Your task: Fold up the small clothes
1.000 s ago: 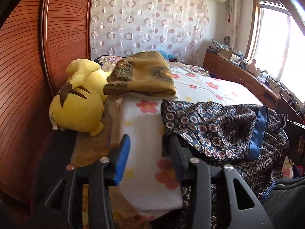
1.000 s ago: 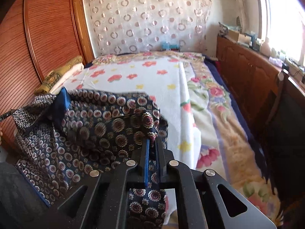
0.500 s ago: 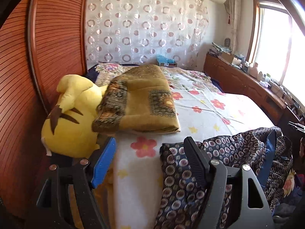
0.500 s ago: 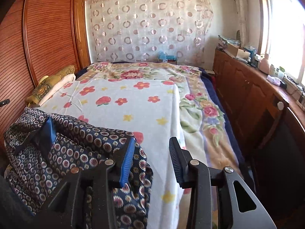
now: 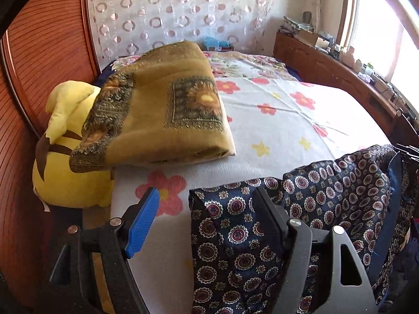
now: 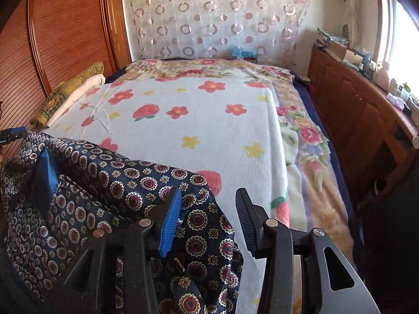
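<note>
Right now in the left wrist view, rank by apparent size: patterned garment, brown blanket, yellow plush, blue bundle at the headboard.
1-2. patterned garment and brown blanket: alike; garment nearer.
3. yellow plush, partly hidden.
4. blue bundle, farthest.

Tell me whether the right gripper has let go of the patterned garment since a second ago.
Yes. The right gripper was clamped on the dark patterned garment; now its jaws stand apart, pulled back toward the near edge of the flowered bedspread.
</note>
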A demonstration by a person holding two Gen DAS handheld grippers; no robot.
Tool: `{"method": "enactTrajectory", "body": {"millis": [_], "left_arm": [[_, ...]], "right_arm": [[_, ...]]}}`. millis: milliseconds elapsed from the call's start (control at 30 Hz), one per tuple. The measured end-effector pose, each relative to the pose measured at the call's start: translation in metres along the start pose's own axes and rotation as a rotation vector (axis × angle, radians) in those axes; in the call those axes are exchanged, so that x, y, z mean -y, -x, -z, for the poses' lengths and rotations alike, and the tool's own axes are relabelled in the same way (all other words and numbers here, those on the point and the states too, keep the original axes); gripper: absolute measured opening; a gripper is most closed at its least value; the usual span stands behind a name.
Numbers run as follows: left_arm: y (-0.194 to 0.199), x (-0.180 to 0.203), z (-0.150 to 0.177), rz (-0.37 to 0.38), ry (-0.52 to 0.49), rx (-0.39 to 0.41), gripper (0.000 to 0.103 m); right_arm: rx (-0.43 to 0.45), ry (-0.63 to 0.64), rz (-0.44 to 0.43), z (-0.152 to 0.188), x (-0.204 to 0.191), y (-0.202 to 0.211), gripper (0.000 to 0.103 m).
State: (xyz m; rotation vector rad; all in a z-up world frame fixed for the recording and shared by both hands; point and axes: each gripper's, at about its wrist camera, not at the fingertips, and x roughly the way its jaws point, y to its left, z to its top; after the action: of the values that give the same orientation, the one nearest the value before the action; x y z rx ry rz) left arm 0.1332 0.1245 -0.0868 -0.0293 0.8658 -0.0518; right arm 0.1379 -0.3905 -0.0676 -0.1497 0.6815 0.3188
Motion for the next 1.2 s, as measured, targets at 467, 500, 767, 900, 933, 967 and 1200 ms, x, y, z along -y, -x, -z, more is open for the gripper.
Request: {"method": "enactTrajectory", "body": {"millis": [467,500,767,900,933,967,1200], "left_arm": [[-0.022,0.003,0.01,0.034,0.001,-0.093,0.065],[-0.021,0.006,0.01,0.039,-0.014,-0.09,0.06],[-0.016,0.012,0.015,0.065,-0.045,-0.075,0.026],[-0.002,0.014,0.018,0.088,-0.025,-0.048,0.011],[0.007,0.017,0.02,0.09,-0.034,-0.023,0.009],[0.017,0.02,0.02,0.085,-0.037,0.007,0.008],[0.093,0.027,0.014,0.115,-0.029,0.199,0.005]], "right_arm": [[-0.07,-0.016,-0.039,-0.013,0.004,-0.02,0.052],[-0.063,-0.015,-0.048,-0.013,0.004,-0.019,0.052],[-0.081,0.06,-0.089,-0.005,-0.012,-0.019,0.049],[-0.077,0.09,-0.126,-0.002,-0.017,-0.015,0.015],[-0.065,0.097,-0.119,0.0,-0.019,-0.013,0.011],[-0.04,0.107,-0.103,0.003,-0.021,-0.007,0.01],[0.197,0.12,-0.112,0.001,-0.036,0.069,0.009]]}}
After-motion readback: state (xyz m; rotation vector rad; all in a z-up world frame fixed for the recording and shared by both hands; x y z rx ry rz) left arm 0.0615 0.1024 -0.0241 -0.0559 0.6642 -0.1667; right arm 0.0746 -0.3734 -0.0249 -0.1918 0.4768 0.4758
